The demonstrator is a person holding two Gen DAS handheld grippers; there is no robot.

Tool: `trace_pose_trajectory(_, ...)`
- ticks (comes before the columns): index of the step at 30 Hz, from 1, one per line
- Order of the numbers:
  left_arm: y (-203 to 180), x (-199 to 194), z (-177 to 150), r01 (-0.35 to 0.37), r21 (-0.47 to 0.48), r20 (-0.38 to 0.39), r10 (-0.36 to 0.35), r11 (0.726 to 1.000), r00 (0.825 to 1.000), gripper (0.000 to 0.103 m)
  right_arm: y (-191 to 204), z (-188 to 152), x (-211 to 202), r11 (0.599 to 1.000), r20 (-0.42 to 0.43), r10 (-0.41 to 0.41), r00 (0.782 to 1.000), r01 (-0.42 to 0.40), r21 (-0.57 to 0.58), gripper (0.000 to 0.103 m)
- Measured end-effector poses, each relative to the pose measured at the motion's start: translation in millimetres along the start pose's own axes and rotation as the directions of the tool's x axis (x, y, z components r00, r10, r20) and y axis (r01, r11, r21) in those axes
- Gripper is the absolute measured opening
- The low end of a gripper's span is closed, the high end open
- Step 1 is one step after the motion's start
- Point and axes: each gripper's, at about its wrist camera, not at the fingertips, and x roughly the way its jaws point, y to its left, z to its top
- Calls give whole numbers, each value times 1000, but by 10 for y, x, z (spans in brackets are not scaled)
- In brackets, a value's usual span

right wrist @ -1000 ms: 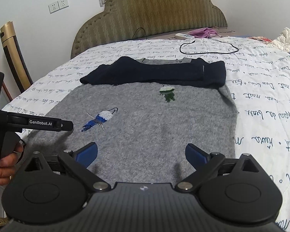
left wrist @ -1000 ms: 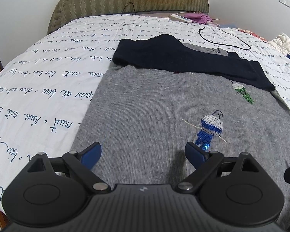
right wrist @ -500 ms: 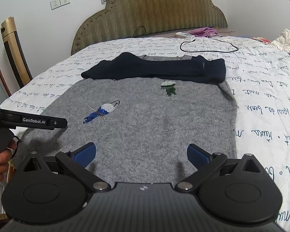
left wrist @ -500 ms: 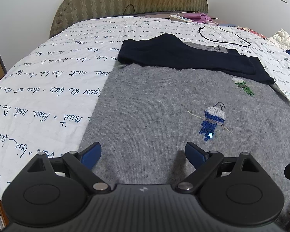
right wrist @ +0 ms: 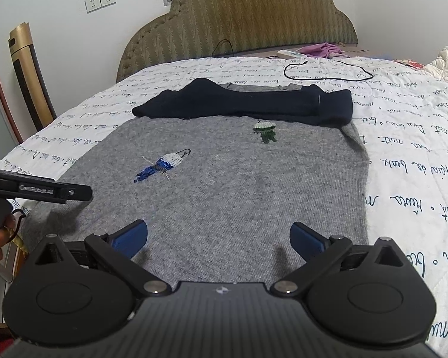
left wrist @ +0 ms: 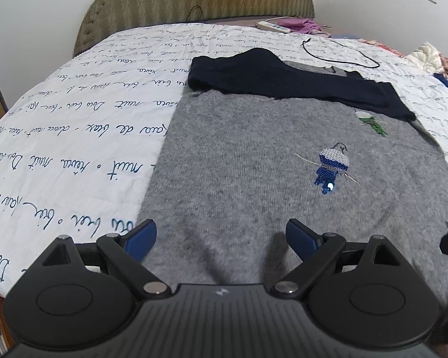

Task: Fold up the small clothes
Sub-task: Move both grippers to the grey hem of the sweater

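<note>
A grey knitted sweater (left wrist: pixel 248 161) (right wrist: pixel 224 185) lies flat on the bed, with small embroidered birds on its front. Its dark navy sleeves (left wrist: pixel 283 80) (right wrist: pixel 248 103) are folded across the top. My left gripper (left wrist: pixel 221 235) hovers open over the sweater's near left hem, holding nothing. Over the near right part of the hem, my right gripper (right wrist: pixel 219 237) is open and empty too. The left tool's body (right wrist: pixel 38 189) shows at the left edge of the right wrist view, held by a hand.
The bed has a white cover with blue script (left wrist: pixel 74 137) (right wrist: pixel 418 149) and an olive padded headboard (right wrist: pixel 239 21). A black cable (right wrist: pixel 325 70), a white remote (left wrist: pixel 273 26) and purple cloth lie near the head. More clothes are piled at the far right (right wrist: pixel 446 62).
Both grippers have drawn back a little toward the sweater's near hem and stayed open. The sweater has not moved.
</note>
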Motion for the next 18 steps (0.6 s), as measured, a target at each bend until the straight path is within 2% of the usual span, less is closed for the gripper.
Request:
trace_pose_trajectory(6,229,-116,-92,-9,-9,18,9,1000,1000,94,12,-22,-28,1000,5,-16,1000,16,1,103)
trace_pose_trajectory(10,414,-119,-165,-3,-36,6,3,999,1000,94,-6,-39,1,1000,-24,-2,1000,2,17,103)
trace_pose_trajectory(14,580,-131,-244,37,-69,5,-36,997,999,95,-34,-65,-12,1000,-33,6,999,-6,18,103)
trace_pose_trajectory(18,674,-191,-289,80,-46,18,-79,996,997,95,-141,-62,-96,999,-16,19,1000,-18,36,103)
